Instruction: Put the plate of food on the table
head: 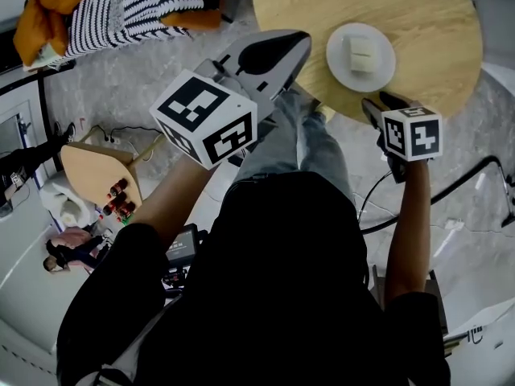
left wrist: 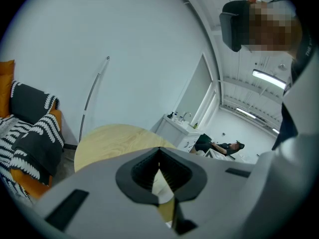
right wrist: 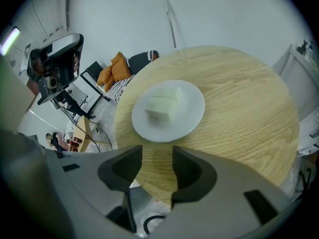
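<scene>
right, the right claw (right wrist: 157, 156) has its jaws standing apart with nothing between them, just bare wood and a bit of floor showing through the gap. it hangs at the near edge of the round wooden surface (right wrist: 239, 98). just beyond its tips sits the white plate (right wrist: 192, 116), flat on the surface and clear of the pads, with a pale block of food (right wrist: 164, 106) in its middle. from the head view the same story: the right claw (head: 376, 107) points at the plate (head: 342, 63) from just beside it, not touching, its marker cube (head: 412, 133) trailing behind over the person's forearm, and the block of food (head: 362, 53) rests upright on the plate near the surface's (head: 322, 6) edge on the person's side. over on the other side, the left claw (left wrist: 159, 151) is closed, its pads meeting at the tips with nothing gripped, and the surface (left wrist: 109, 138) shows past it. in the head view the left claw (head: 299, 40) is held up beside the surface's rim, well apart from the plate, its big marker cube (head: 205, 117) close to the camera. further out there's a black-and-white striped throw (head: 121, 10) on orange cushions (head: 48, 6), and a small wooden side table (head: 88, 167) on the grey floor (head: 153, 63).
</scene>
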